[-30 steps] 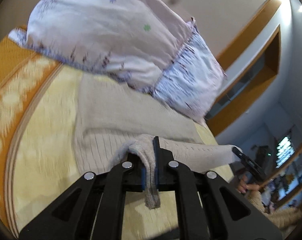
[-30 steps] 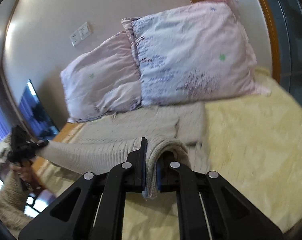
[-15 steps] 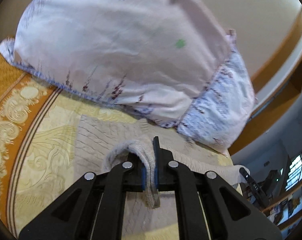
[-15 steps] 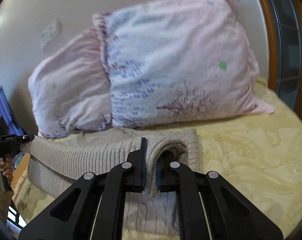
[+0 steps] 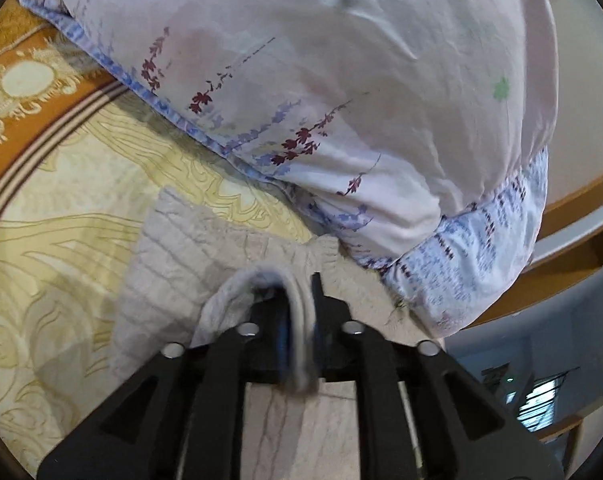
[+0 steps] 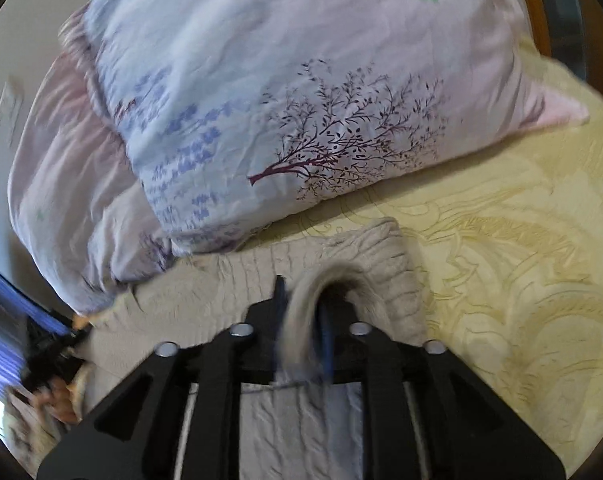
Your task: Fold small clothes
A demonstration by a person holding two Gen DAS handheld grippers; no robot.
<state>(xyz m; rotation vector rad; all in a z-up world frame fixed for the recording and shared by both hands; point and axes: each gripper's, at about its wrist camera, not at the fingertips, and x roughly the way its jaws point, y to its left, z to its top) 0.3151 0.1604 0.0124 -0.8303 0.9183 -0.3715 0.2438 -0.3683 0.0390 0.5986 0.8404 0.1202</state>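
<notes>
A beige knit sweater [image 5: 173,256] lies flat on the yellow bedspread, its far edge close to the pillows. My left gripper [image 5: 301,300] is shut on a fold of the sweater's hem, which loops over the left finger. In the right wrist view the same sweater [image 6: 385,268] spreads under my right gripper [image 6: 301,304], which is shut on another fold of the hem, arched over the right finger. Both held folds are low over the sweater's body, near its upper end.
Two large floral pillows [image 5: 341,80] [image 6: 301,100] stand right behind the sweater. The patterned yellow bedspread [image 6: 521,280] extends to the right, with an orange border [image 5: 21,112] at the left. The person's hand on the other gripper [image 6: 57,396] shows at the lower left.
Both grippers have carried the held hem forward over the sweater toward the pillows, which now loom much closer. The stretched hem between them has dropped onto the sweater's body.
</notes>
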